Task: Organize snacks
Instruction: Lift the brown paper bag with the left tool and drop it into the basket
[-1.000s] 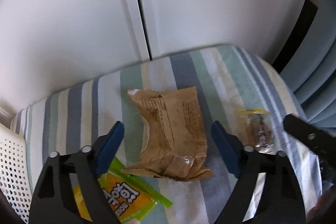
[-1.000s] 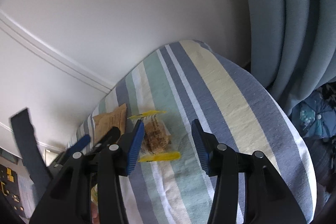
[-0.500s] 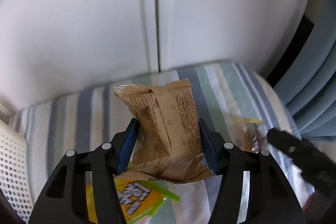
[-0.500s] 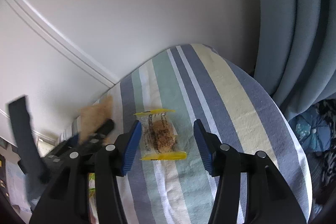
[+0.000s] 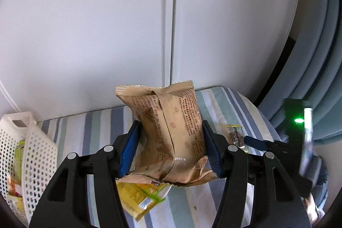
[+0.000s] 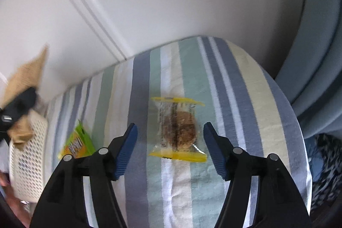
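My left gripper is shut on a tan snack packet, held upright above the striped cloth; the same tan snack packet shows blurred at the left of the right wrist view, over the white perforated basket. A yellow-green snack pack lies under the left gripper and shows as the yellow-green snack pack beside the basket. My right gripper is open, its blue pads on either side of a clear cookie pack with yellow ends that lies flat on the cloth.
The white perforated basket at the left holds some snacks. The striped tablecloth covers a rounded table against a white panelled wall. Blue-grey curtains hang at the right, past the table edge.
My left gripper shut on the tan packet and lifted it off the cloth, swinging towards the basket. My right gripper moved in until its open pads flank the cookie pack.
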